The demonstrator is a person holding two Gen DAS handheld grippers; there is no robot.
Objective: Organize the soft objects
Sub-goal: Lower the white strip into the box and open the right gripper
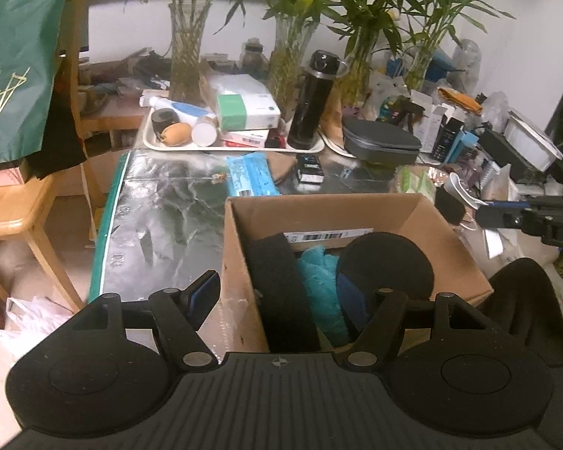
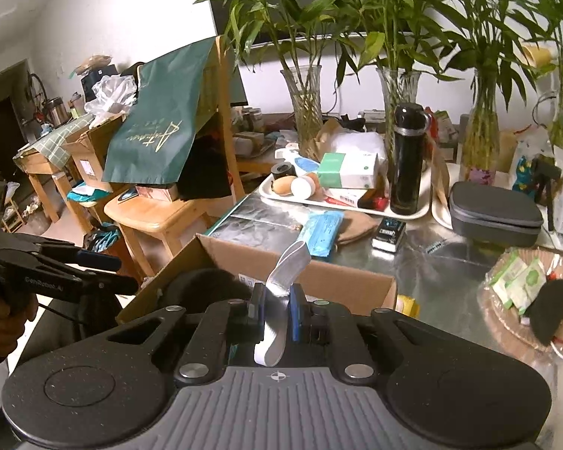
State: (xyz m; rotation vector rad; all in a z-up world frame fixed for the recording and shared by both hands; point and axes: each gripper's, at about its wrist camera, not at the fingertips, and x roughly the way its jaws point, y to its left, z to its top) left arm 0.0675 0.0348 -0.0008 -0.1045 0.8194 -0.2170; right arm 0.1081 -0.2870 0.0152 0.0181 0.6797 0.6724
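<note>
While our right gripper (image 2: 276, 317) pinches a grey strip (image 2: 285, 281) between its pads, we judge the step in hand to be carrying that strip to the box (image 1: 240, 262) and dropping it in. Our left gripper (image 1: 292, 292) hangs over the box with its jaws wide and nothing between them. Inside the box lie a black pad (image 1: 277, 285), a teal cloth (image 1: 321, 285) and a round black cushion (image 1: 386, 262).

To do it well, we would bring the strip over the middle of the box, lower it until its loose end touches the pile, and only then let go, so it does not spring over the wall. The left gripper should keep clear of the opening, or press the cloth down to make room.

The box stands at the near edge of a shiny tabletop (image 1: 161, 217). Toward the far edge sits a tray (image 1: 150, 142) with a black bottle (image 1: 313, 101) and small boxes; a blue packet (image 1: 251, 176) lies between tray and box. Vases of bamboo (image 2: 307, 108) stand behind. At the tabletop's right edge, in the right view, a basket (image 2: 506, 315) holds green sachets and something dark. A wooden chair (image 2: 161, 213) with a green bag (image 2: 161, 127) stands left of the table in a cluttered room.
</note>
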